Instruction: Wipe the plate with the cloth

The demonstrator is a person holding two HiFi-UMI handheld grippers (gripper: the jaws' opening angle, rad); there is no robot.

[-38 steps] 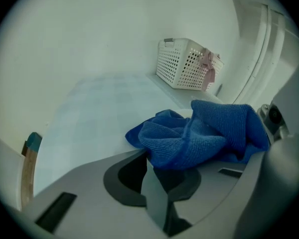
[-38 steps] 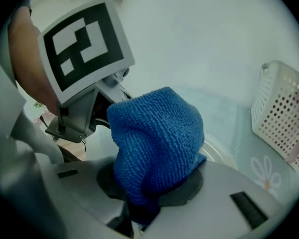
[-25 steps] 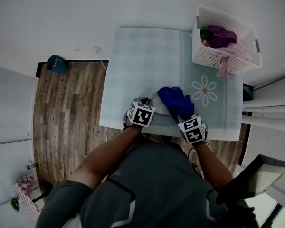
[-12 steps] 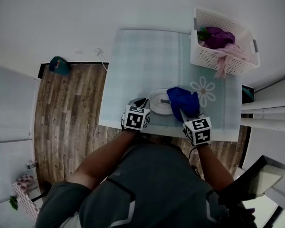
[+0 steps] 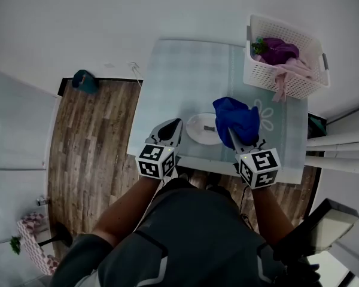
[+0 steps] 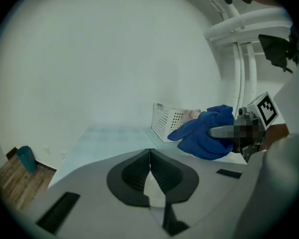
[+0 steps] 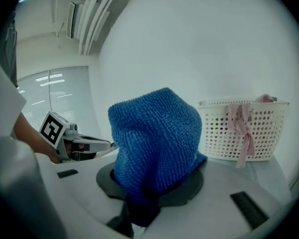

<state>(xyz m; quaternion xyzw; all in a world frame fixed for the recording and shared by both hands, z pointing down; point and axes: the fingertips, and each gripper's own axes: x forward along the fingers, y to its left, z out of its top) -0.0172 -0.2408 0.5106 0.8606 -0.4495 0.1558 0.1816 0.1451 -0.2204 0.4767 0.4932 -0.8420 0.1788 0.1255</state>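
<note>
A white plate [image 5: 202, 128] lies near the front edge of the pale green table [image 5: 179, 70]; a small dark mark shows on it. The blue cloth [image 5: 237, 119] hangs bunched at the plate's right side, above the table, and my right gripper [image 5: 232, 134] is shut on it. In the right gripper view the cloth [image 7: 154, 141] covers the jaws entirely. My left gripper [image 5: 175, 123] is raised just left of the plate, apart from it. In the left gripper view its jaws [image 6: 149, 152] are shut with nothing between them, and the cloth [image 6: 203, 133] shows at right.
A white plastic basket [image 5: 286, 70] with purple and pink cloths stands at the table's far right corner, also in the right gripper view [image 7: 244, 128]. A daisy print [image 5: 264, 115] marks the tablecloth. Wooden floor [image 5: 90, 148] lies to the left, with a teal object [image 5: 84, 81].
The cloth has come off the plate and moved right and up with my right gripper. My left gripper has left the plate's left rim and pulled back, raised.
</note>
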